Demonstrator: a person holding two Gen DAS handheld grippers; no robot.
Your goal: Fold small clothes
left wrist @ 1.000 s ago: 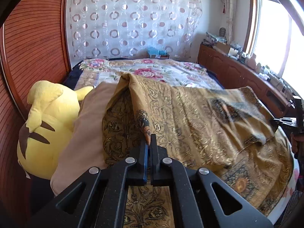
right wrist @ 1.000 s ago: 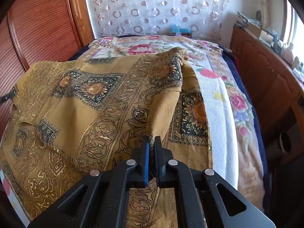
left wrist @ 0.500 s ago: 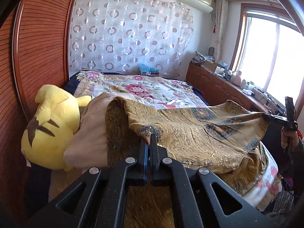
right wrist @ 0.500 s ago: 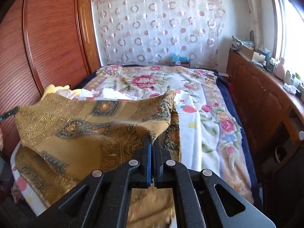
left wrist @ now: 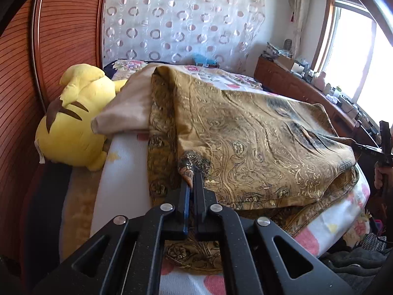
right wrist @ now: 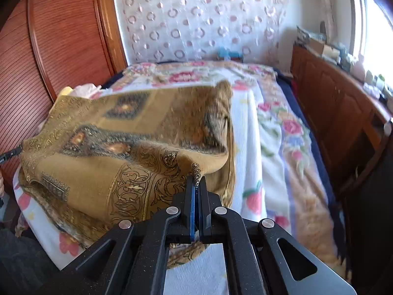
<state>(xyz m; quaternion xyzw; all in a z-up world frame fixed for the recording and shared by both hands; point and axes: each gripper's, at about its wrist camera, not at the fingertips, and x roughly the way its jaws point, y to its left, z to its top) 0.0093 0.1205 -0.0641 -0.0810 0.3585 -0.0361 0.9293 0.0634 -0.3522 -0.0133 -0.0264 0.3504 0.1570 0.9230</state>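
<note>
The left gripper (left wrist: 193, 180) is clamped on one corner of the cloth (left wrist: 245, 132), a gold-brown fabric with a dark scroll pattern; the jaws are closed with the fabric pinched between them. The right gripper (right wrist: 196, 184) is likewise closed on another corner of the cloth (right wrist: 118, 167). The cloth is stretched between the two grippers, folded over itself, and lies across the near end of the bed (left wrist: 122, 172), with its lower layer spread on the bedcover down to the near edge. The bed carries a white ribbed cover (right wrist: 245, 127) with a floral border (right wrist: 289, 127) along its right side. A yellow plush toy (left wrist: 73, 123) rests at the left edge of the bed, against the wardrobe (left wrist: 61, 36), a reddish-brown unit with ribbed panels. A beige cushion (left wrist: 127, 108) lies beside the plush, touching the cloth's left fold. A white curtain (left wrist: 184, 19) with a ring pattern covers the far wall behind the head of the bed. A wooden cabinet (right wrist: 331, 103) runs along the right wall, with small items on its top, under a bright window (left wrist: 356, 49). The far part of the right wrist view is blurred.
</note>
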